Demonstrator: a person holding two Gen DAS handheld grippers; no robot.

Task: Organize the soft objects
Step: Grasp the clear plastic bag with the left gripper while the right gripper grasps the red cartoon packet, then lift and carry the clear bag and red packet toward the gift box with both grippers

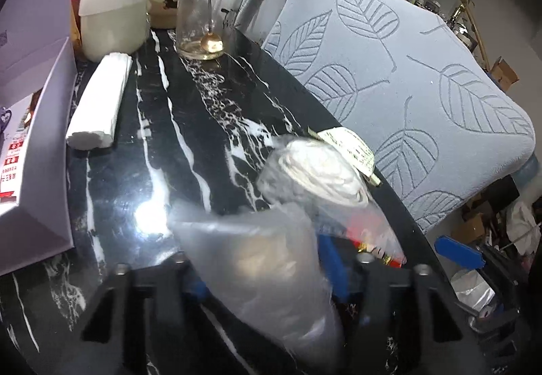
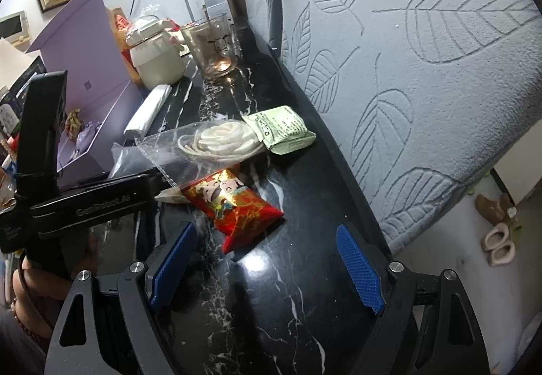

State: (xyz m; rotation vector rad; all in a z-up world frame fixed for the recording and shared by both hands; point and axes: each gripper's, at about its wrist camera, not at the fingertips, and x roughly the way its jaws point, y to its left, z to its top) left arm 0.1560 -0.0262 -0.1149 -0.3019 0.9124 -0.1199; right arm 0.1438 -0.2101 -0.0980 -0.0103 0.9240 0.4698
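Between my left gripper's (image 1: pixel 271 276) fingers I have a clear plastic bag (image 1: pixel 267 259) clamped; it fills the gap and blurs most of that wrist view, so I cannot make out the pads behind it. From the right wrist view I see the same left gripper (image 2: pixel 159 178) reaching in from the left with its tip closed on the bag's (image 2: pixel 189 151) near edge. Inside the bag sits a coil of white cord (image 2: pixel 225 139), resting on the black marble table (image 2: pixel 271 307).

My right gripper (image 2: pixel 267 265) hangs over the table with its jaws wide apart, the blue pads (image 2: pixel 360 270) holding nothing. Just ahead of it lies a red snack packet (image 2: pixel 237 205), touching the bag's lower edge. A pale green sachet (image 2: pixel 279 131) lies beyond the coil, right beside it, near the table's edge.

Farther along the table, on the left, a rolled white cloth (image 1: pixel 98 104) lies alongside an open lilac box (image 2: pixel 88 70). Behind the roll stands a cream lidded jar (image 1: pixel 111 5), and beside it a glass cup (image 1: pixel 200 19) with a gold spoon (image 1: pixel 211 39) in it. Two grey chairs (image 1: pixel 389 87) with a leaf pattern press against the table's right side.
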